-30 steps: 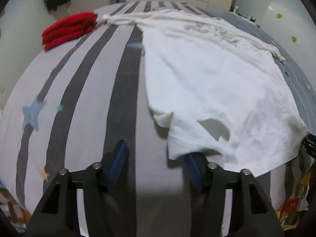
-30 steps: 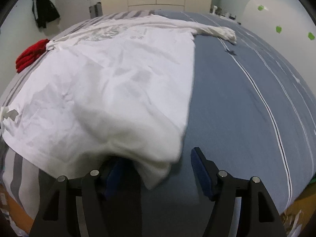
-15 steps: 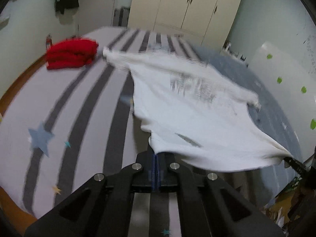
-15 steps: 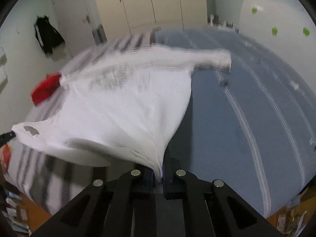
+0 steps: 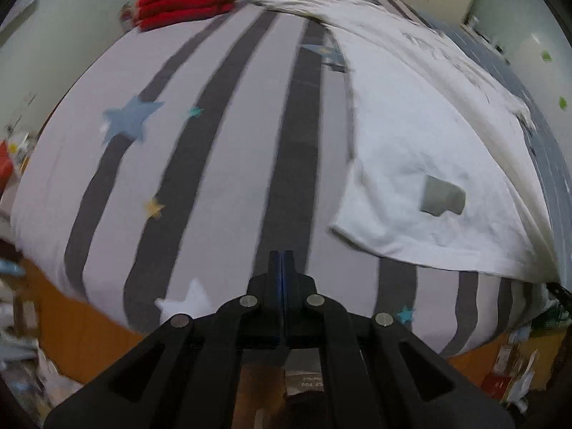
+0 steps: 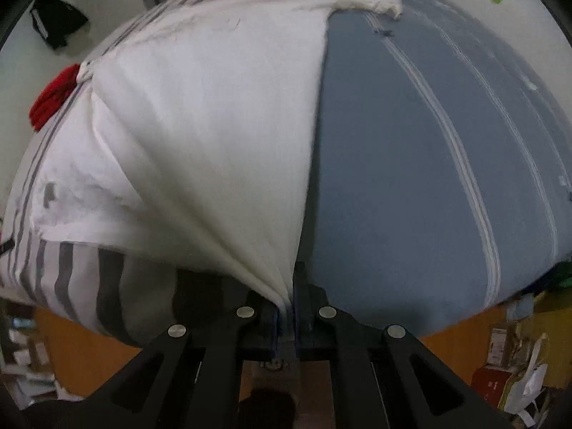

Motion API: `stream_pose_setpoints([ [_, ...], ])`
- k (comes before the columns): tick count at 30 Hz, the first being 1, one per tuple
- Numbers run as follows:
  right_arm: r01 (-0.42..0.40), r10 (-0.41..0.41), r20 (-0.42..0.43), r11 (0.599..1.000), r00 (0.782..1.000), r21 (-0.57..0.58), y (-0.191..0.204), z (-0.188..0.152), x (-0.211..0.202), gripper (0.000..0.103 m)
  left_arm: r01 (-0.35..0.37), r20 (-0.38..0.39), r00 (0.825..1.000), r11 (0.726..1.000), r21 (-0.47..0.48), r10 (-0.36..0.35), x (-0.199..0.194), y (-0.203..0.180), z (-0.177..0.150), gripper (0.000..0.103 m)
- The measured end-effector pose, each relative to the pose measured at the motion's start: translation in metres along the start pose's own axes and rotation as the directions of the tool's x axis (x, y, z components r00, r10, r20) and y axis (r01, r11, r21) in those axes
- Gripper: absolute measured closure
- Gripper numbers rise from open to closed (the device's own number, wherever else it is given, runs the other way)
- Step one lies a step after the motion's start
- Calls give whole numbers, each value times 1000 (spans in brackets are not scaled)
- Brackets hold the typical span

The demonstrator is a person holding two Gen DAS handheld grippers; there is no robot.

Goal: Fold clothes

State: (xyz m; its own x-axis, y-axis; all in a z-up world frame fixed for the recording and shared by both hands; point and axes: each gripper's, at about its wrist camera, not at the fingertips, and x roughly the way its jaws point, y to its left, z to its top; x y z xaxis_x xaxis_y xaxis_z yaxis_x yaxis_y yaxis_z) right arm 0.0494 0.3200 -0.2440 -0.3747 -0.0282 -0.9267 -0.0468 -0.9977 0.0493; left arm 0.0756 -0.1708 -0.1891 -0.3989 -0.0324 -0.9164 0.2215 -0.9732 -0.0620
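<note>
Left gripper (image 5: 282, 268) has lost its hem corner, fingers together on nothing; right gripper (image 6: 285, 307) clamps the white T-shirt (image 6: 214, 125); regrasp needed.

A home bedroom: bed (image 5: 221, 150) under grey-striped, star-printed bedding, folded red garment (image 5: 186, 1) at its far edge, dark jacket (image 6: 57, 23) hanging on the wall.

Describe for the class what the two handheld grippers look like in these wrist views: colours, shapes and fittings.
Both the left gripper and the right gripper look alike: matt black angular linkage arms with triangular cut-outs, joined by round silver pivot pins. Each has two narrow black fingers faced with blue pads. No cables, sleeves or hands show in either view.
</note>
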Motion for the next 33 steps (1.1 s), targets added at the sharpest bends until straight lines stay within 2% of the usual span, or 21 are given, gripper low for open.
stream_pose_setpoints([
  [3, -22, 21, 31, 999, 999, 25, -7, 8, -15, 97, -9, -9, 1000, 1000, 13, 9, 0, 3, -2, 103],
  [6, -18, 18, -28, 1000, 999, -7, -6, 3, -3, 86, -20, -27, 999, 998, 54, 21, 10, -5, -2, 102],
  [7, -11, 10, -53, 1000, 999, -21, -6, -1, 3, 86, -22, -28, 999, 997, 75, 24, 13, -10, -1, 100],
  [9, 12, -15, -78, 999, 997, -31, -7, -10, 11, 86, -32, -29, 999, 991, 127, 36, 23, -23, -2, 83],
  [11, 46, -50, -98, 998, 994, -45, -10, -19, 19, 84, -34, -38, 998, 988, 154, 40, 32, -30, -1, 74],
  [13, 65, -64, -111, 998, 992, 3, -19, -26, 24, 81, -6, -41, 999, 990, 138, 12, 39, -32, 3, 69],
  [16, 38, -29, -97, 994, 995, 98, -31, -23, 20, 79, 38, -34, 999, 994, 106, -35, 46, -34, 11, 63],
  [17, 32, -23, -83, 993, 996, 113, -33, -20, 18, 78, 28, -27, 999, 993, 115, -25, 48, -36, 12, 58],
  [18, 25, -18, -67, 994, 998, 109, -32, -17, 18, 73, 15, -26, 1000, 991, 131, -11, 52, -38, 14, 58],
  [20, 12, -9, -36, 995, 999, 96, -29, -9, 17, 66, 0, -29, 1000, 986, 165, 5, 60, -43, 17, 57],
  [23, 17, -17, -35, 1000, 999, 2, -12, -4, 26, 65, -20, 4, 1000, 975, 222, 20, 63, -54, 22, 57],
  [26, 30, -30, -32, 999, 999, -17, -6, -1, 37, 60, 13, 36, 999, 974, 226, -22, 64, -59, 30, 57],
  [28, 29, -28, -14, 1000, 1000, 7, -7, 4, 41, 56, 69, 51, 995, 978, 195, -80, 66, -58, 37, 68],
  [30, 25, -25, 3, 999, 1000, 30, -7, 10, 45, 54, 94, 56, 993, 982, 166, -105, 68, -55, 45, 94],
  [32, 7, -7, 11, 998, 1000, 58, -9, 16, 47, 58, 104, 65, 991, 982, 159, -116, 63, -54, 50, 99],
  [33, -10, 9, 14, 997, 1000, 76, -12, 20, 47, 69, 111, 77, 989, 981, 158, -125, 55, -55, 53, 100],
])
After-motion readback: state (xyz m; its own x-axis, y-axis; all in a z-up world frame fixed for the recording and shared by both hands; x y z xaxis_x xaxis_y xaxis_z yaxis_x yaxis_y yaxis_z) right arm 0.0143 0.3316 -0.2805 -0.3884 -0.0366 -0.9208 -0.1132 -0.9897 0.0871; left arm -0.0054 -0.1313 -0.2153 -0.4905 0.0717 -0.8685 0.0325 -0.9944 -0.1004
